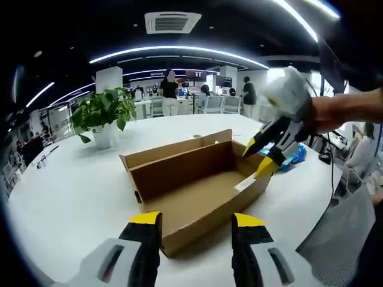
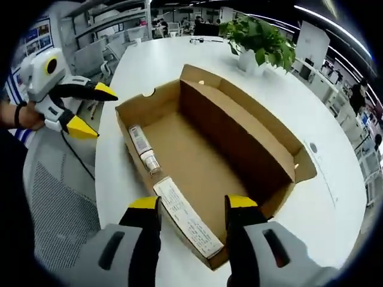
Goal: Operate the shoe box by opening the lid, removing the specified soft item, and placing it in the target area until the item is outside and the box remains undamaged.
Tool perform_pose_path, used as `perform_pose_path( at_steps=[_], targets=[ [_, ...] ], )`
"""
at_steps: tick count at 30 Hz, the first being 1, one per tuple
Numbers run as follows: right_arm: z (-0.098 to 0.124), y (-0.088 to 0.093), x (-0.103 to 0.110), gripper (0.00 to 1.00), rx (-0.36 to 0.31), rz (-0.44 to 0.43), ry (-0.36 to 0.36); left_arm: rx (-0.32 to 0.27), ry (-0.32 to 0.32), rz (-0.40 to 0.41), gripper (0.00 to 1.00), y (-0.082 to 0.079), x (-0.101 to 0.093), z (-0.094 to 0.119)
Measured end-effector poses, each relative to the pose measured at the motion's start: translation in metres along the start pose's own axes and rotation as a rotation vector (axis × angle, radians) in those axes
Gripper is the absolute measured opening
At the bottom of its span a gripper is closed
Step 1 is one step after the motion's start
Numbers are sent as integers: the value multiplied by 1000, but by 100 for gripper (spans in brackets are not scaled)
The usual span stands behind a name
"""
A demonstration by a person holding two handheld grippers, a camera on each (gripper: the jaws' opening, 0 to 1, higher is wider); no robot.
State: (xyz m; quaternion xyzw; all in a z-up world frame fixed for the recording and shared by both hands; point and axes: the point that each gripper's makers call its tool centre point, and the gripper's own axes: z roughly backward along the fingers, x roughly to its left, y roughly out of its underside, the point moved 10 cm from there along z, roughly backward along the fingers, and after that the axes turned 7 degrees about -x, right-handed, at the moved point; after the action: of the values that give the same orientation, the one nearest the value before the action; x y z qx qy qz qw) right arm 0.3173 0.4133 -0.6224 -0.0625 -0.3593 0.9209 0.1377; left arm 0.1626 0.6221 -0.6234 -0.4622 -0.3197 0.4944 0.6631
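- Already the shoe box (image 2: 209,155) lies open on the white tabletop (image 1: 72,197), its lid out of sight and its flaps spread, so that the inside can be reached from above.
- In the right gripper view a small tube-like item (image 2: 143,148) lies flat on the box floor against the wall nearest the left tool, and a printed label strip (image 2: 187,218) runs along the near end wall; whether the tube is the soft item I cannot tell.
- In the left gripper view a blue object (image 1: 294,156) rests on the tabletop just behind the right tool, outside the box; it may be the soft item set down, but it is partly hidden.
- The left tool (image 1: 196,220) hovers released over the near corner of the box, jaws apart and gripping nothing, likely ready to steady the cardboard.
- The right tool (image 2: 194,203) is likewise released and empty, poised above the end wall and angled down into the box, which suits a reach toward the floor.
- A potted plant (image 1: 103,116) stands well apart from the box, clear of the working space.
- Judging by the intact walls, the box looks undamaged.
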Motion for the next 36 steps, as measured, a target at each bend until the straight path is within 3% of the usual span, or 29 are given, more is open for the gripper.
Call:
perform_pose_path(
  at_steps=[4,11,15,19,23,26,30,32,36],
  targets=[
    [-9,0,-8,45,83,52,-52,-8,-4,30,47,1,4,1],
    [-25,-5,-8,41,101,95,-138,-1,-13,34,47,3,5,-1],
    [-36,-7,-3,34,119,125,-180,3,-14,43,47,4,6,-1],
    [-38,-11,-6,37,98,128,-152,0,-26,49,47,4,7,0],
    [-32,-10,-11,45,89,219,-92,-3,-31,54,47,4,8,0],
    [-29,-7,-13,40,85,201,-88,-3,-28,44,47,4,6,1],
    [-28,-4,-15,45,72,148,-53,13,-22,21,47,4,3,0],
    [-26,-7,-18,48,70,203,0,12,-20,18,46,4,3,0],
    [-26,-8,-15,44,87,214,-15,13,-20,22,46,4,3,0]
  ],
)
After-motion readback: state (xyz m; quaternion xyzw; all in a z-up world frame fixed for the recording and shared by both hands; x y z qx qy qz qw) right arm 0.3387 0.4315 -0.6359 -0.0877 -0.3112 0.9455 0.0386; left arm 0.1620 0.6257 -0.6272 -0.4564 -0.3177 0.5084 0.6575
